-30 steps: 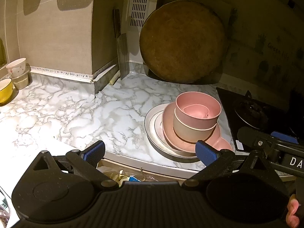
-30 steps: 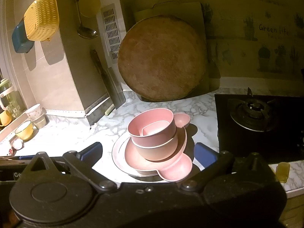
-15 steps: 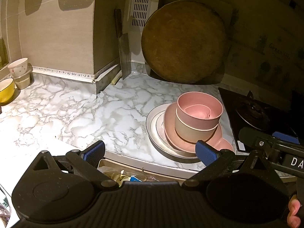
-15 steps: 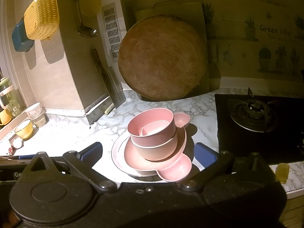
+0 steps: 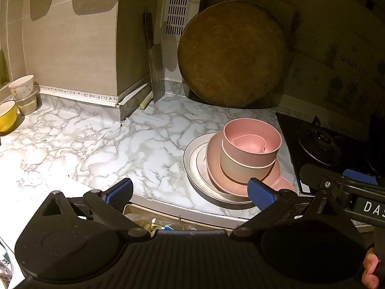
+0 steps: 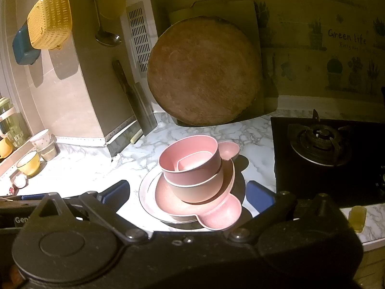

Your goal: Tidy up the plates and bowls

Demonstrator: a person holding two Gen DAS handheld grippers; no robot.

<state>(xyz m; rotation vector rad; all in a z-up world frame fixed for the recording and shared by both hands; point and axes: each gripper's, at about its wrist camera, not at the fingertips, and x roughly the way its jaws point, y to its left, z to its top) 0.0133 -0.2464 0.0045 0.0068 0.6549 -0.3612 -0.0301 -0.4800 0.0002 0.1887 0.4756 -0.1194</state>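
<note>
Stacked dishes seen on a marble table (image 5: pixel 96 144)

Two nested bowls (image 5: pixel 250 149) are set on pink and white plates (image 5: pixel 199 163); the left gripper (image 5: pixel 190 193) is held spread, empty.

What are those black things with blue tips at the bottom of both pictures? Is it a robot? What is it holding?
No robot here. A person holds one grabbing tool in each hand, and each tool carries a camera looking forward. One picture comes from the left tool, one from the right tool. Both are open and hold nothing. On the white marble counter sits a stack: a pink bowl inside a beige bowl, on a pink plate with little side cups, on a white gold-rimmed plate. A round wooden board leans behind.
</note>
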